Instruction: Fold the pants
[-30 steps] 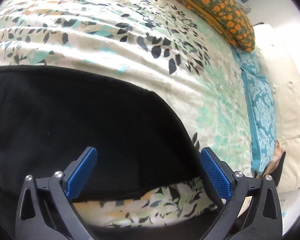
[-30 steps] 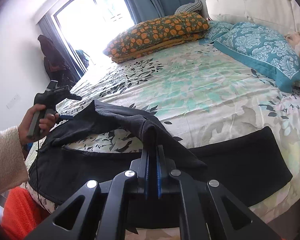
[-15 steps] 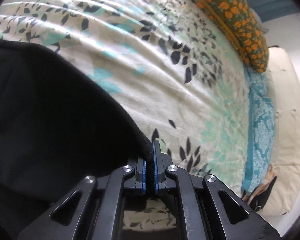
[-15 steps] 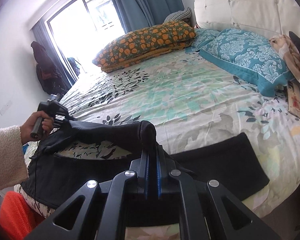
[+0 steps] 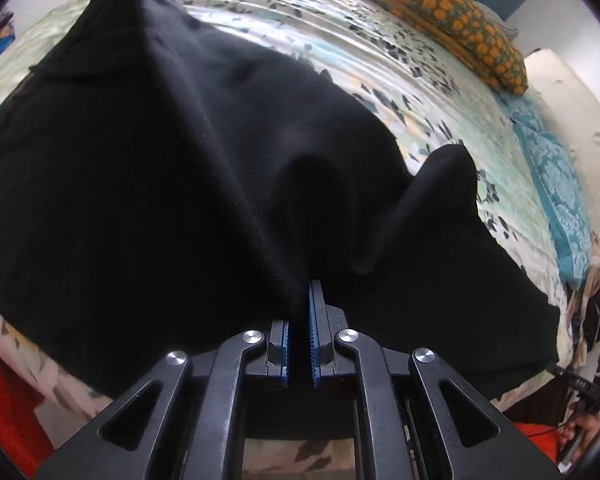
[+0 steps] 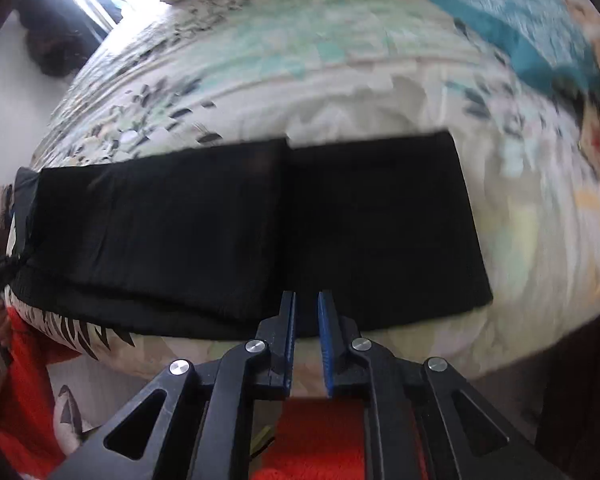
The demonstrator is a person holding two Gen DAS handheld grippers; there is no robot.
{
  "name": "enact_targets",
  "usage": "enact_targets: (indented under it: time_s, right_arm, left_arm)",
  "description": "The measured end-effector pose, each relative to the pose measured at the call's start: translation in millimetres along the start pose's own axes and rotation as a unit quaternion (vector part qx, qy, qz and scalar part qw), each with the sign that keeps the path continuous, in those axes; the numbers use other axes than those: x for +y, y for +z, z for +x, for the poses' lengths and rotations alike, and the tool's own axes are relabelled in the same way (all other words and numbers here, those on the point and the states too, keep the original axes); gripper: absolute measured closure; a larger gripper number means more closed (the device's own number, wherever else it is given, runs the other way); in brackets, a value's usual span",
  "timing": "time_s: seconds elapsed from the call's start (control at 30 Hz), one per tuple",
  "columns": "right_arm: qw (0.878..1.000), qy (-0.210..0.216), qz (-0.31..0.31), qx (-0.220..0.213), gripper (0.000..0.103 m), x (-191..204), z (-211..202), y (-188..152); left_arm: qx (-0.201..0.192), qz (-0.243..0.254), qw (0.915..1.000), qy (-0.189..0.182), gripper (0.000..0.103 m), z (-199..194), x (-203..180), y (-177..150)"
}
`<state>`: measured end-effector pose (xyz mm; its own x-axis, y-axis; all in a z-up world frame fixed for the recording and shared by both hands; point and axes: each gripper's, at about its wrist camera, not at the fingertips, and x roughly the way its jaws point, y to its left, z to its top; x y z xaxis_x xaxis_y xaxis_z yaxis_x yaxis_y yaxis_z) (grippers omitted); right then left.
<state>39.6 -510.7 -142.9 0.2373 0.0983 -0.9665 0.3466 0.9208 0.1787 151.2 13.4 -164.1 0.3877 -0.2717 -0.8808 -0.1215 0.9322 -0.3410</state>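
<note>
Softly draped matte black pants (image 5: 204, 184).

Plain black pants (image 5: 188, 184), without print, over a cream bedspread (image 5: 440, 92) patterned with dark leaf shapes and pale teal and peach blotches. Orange spots on olive green across the pillow (image 5: 440, 12); white damask motifs on teal for the pillow (image 5: 556, 184) beside it. Black frames with blue ribbed pads on both the left gripper (image 5: 300, 332) and the right gripper (image 6: 306, 340). Bright orange-red fabric (image 6: 320, 432) below the right one.
</note>
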Motion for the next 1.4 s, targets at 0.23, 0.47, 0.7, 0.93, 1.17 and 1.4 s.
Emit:
enact_targets:
  time_s: [0.23,0.47,0.7,0.93,1.17,1.4]
  right_arm:
    - [0.976,0.131,0.147,-0.093,0.071,-29.4,-25.8,-9.7]
    - [0.981,0.127,0.146,-0.022,0.068,-2.1,32.6,14.2]
    - [0.983,0.150,0.107,-0.015,0.090,11.6,27.5,19.9]
    - [0.992,0.017,-0.034,-0.118,0.090,41.2,-50.6,35.6]
    - [0.993,-0.089,0.016,-0.070,0.090,-21.2,-8.3,33.3]
    - [0.987,-0.061,0.115,-0.093,0.090,-69.7,-14.8,13.1]
  left_arm:
    - [-0.022,0.024,0.9994,-0.015,0.097,-7.2,-7.5,12.3]
    - [-0.022,0.024,0.9992,-0.024,0.097,-8.8,-3.0,9.5]
    - [-0.029,0.016,0.9990,-0.028,0.097,-13.2,-5.2,15.6]
    - [-0.061,0.067,0.9943,-0.057,0.097,-56.8,-48.3,-12.0]
    - [0.030,0.114,0.9916,-0.052,0.096,-9.3,-89.5,-68.1]
    - [0.050,0.136,0.9872,-0.067,0.097,-2.6,-108.9,-77.1]
